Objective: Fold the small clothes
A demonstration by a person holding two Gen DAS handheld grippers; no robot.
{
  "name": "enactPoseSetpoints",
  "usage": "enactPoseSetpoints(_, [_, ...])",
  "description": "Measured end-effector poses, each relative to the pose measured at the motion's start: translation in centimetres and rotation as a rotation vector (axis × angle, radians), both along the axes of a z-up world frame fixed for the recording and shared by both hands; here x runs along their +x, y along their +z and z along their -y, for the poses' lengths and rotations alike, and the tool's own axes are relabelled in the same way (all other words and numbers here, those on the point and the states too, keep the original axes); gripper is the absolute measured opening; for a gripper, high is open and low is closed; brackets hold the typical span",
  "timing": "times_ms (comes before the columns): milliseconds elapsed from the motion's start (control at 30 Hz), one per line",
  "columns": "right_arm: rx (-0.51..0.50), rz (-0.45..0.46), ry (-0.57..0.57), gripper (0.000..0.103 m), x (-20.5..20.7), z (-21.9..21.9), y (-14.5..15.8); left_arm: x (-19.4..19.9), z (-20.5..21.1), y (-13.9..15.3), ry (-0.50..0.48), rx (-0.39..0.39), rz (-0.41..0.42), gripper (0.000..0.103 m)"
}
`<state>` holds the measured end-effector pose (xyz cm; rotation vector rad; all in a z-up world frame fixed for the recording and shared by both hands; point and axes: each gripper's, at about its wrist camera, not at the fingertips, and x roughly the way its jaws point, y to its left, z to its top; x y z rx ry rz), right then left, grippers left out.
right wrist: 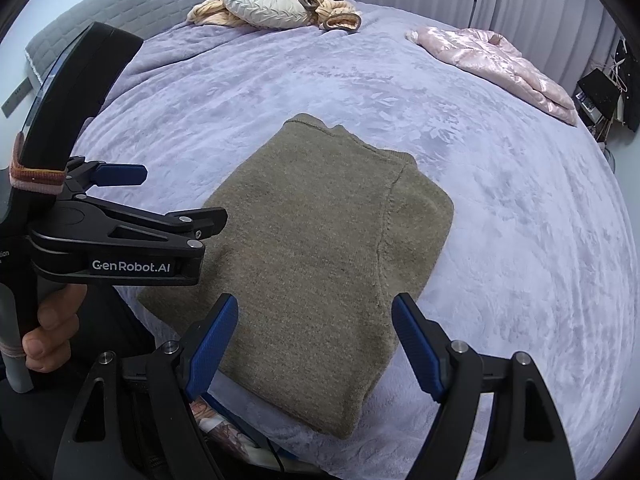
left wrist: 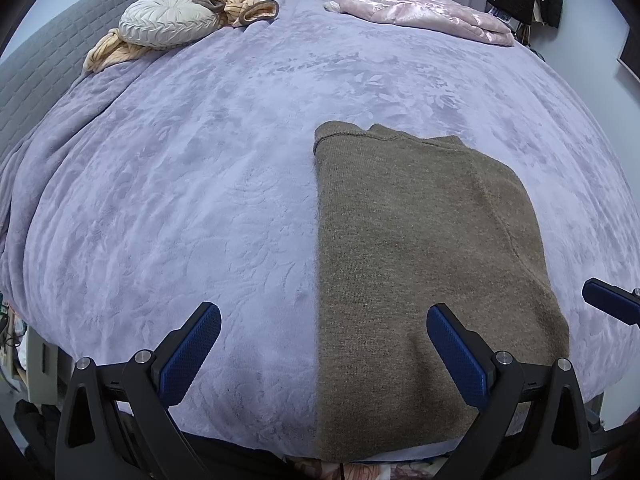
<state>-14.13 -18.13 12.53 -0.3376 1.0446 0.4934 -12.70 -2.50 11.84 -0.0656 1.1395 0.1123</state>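
Here we are holding both pairs of fingers spread wide and gripping nothing. The left gripper (left wrist: 324, 336) is hovering over the near edge of the bed (left wrist: 200, 184), its right finger (left wrist: 456, 354) standing above the folded brown sweater (left wrist: 420, 248) and its left finger over bare blanket. The right gripper (right wrist: 314, 340) is pointing at the sweater's near end from just above it. The sweater is lying flat in a neat rectangle near us, right of the bed's middle. Farther off, a round pillow (left wrist: 168, 20) is resting on a peach blanket (left wrist: 108, 50) at the far left, and a pink satin garment (left wrist: 424, 10) is lying at the far right.
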Motion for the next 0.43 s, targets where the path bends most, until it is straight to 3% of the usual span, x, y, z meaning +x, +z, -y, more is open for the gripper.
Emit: enactPoseSetpoints(433, [0.034, -0.003, -0.006, 0.082, 0.16, 1.06, -0.07, -0.05, 0.96, 0.17, 0.011, 0.041, -0.004, 0.103])
